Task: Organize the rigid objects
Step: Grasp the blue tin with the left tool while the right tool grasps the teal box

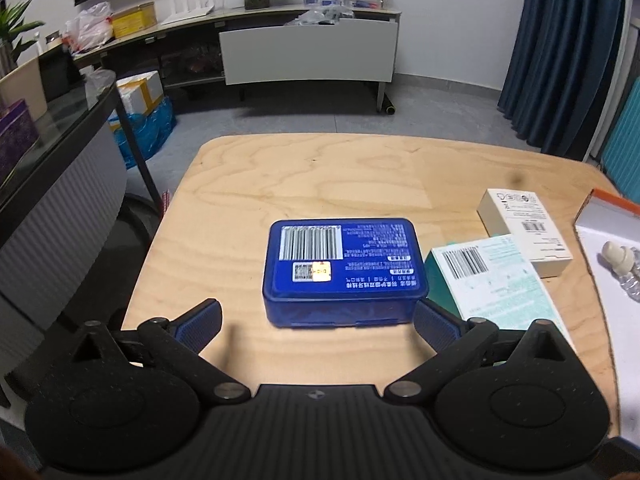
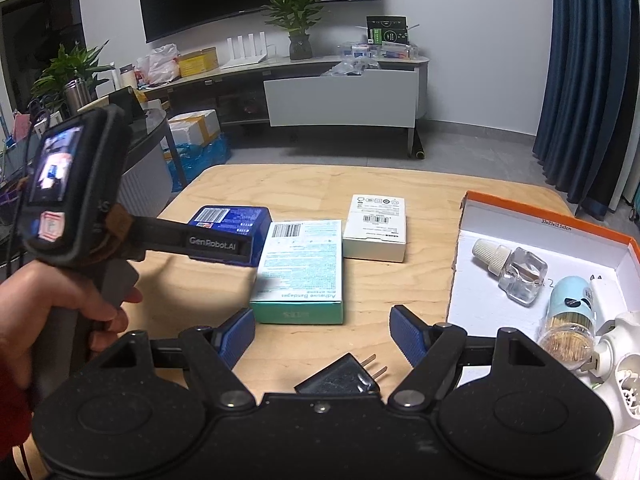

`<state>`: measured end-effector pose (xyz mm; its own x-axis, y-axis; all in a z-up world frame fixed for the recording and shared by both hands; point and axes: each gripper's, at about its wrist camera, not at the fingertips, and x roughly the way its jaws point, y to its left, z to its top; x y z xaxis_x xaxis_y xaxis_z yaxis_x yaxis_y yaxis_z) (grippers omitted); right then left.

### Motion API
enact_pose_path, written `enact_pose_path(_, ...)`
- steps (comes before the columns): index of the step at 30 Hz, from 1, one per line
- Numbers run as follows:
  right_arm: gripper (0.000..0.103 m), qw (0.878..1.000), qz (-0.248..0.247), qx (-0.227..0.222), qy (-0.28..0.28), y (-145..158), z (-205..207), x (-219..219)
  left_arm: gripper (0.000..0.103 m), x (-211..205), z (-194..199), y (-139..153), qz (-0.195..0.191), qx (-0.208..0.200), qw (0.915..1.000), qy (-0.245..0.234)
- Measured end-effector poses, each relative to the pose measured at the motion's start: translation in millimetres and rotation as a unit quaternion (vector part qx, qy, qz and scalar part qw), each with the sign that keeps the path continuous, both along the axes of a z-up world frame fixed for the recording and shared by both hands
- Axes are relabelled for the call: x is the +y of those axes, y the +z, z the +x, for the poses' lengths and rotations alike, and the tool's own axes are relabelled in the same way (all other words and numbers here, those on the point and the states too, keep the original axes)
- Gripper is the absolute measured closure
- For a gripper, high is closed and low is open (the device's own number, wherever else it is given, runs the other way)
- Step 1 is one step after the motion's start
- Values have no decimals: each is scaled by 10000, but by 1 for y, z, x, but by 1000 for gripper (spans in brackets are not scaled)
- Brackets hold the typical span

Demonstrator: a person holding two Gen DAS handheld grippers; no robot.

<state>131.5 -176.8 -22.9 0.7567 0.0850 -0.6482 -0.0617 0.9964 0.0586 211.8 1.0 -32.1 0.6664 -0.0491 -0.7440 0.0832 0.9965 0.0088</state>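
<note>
Blue case lies before the released left claw; only the right view shows the plug.

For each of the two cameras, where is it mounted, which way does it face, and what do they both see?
Left wrist: sits on the left tool, looking down at the blue plastic case ahead; only its own open fingers show.
Right wrist: sits on the right tool, facing the teal bandage box and orange-rimmed tray; the person's left hand holding the other tool shows.
Shared: case, bandage box, white box, wooden table.
</note>
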Motion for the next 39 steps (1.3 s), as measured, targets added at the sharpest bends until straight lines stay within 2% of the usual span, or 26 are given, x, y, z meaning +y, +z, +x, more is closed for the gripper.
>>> enact_pose_path(2, 15, 10000, 11, 5, -24, -1, 1, -1, 0, 2, 2, 1, -127, 17, 9999, -47)
enact_pose_path(5, 15, 10000, 44, 19, -34, -2, 2, -2, 0, 3, -2, 7, -325, -165, 9991, -232)
enact_pose_path(8, 15, 10000, 24, 28, -45, -4, 1, -4, 0, 3, -5, 7, -21, -391, 9964, -755)
enact_pose_path(10, 15, 10000, 42, 36, -68, -3, 2, -7, 0, 9, -4, 6, 78, -559, 9908, -1228)
enact_pose_path(12, 15, 9999, 42, 21, -101, -2, 0, -10, 0, 21, -1, 7, -93, -673, 9803, -1852)
enact_pose_path(14, 15, 9999, 46, -5, -141, 0, -1, -13, 0, 33, 5, 9, -87, -769, 9663, -2456)
enact_pose_path(18, 14, 9998, 72, 7, -209, 0, 1, -16, 0, 31, 11, 4, 665, -777, 9372, -3335)
enact_pose_path(20, 14, 9998, 113, 48, -182, -1, 4, -14, 0, 26, 13, -2, 806, -755, 9241, -3658)
enact_pose_path(24, 14, 9999, 72, 108, -81, -3, 12, -5, 0, 18, 22, -18, 804, -584, 9136, -3943)
enact_pose_path(26, 14, 9999, 76, 120, -43, -3, 17, -1, 0, 15, 25, -24, 836, -567, 9126, -3962)
enact_pose_path(28, 14, 9999, 61, 129, -18, -3, 23, 3, 0, 13, 29, -27, 653, -563, 9138, -3969)
enact_pose_path(29, 14, 9999, 28, 132, 4, -3, 26, 6, 0, 14, 30, -28, 562, -549, 9173, -3904)
enact_pose_path(30, 14, 9999, -8, 144, 37, -4, 30, 8, 7, 15, 31, -28, 418, -532, 9214, -3828)
enact_pose_path(32, 13, 9998, -65, 173, 89, -5, 36, 12, 11, 20, 28, -28, 273, -576, 9272, -3691)
enact_pose_path(35, 12, 9996, -8, 264, 89, -9, 49, 13, 18, 24, 14, -29, 192, -627, 9409, -3322)
enact_pose_path(37, 12, 9994, 32, 333, 85, -12, 57, 16, 27, 27, 6, -26, 139, -593, 9520, -3001)
enact_pose_path(39, 12, 9992, 5, 387, 70, -15, 64, 19, 28, 30, -1, -24, 76, -545, 9626, -2651)
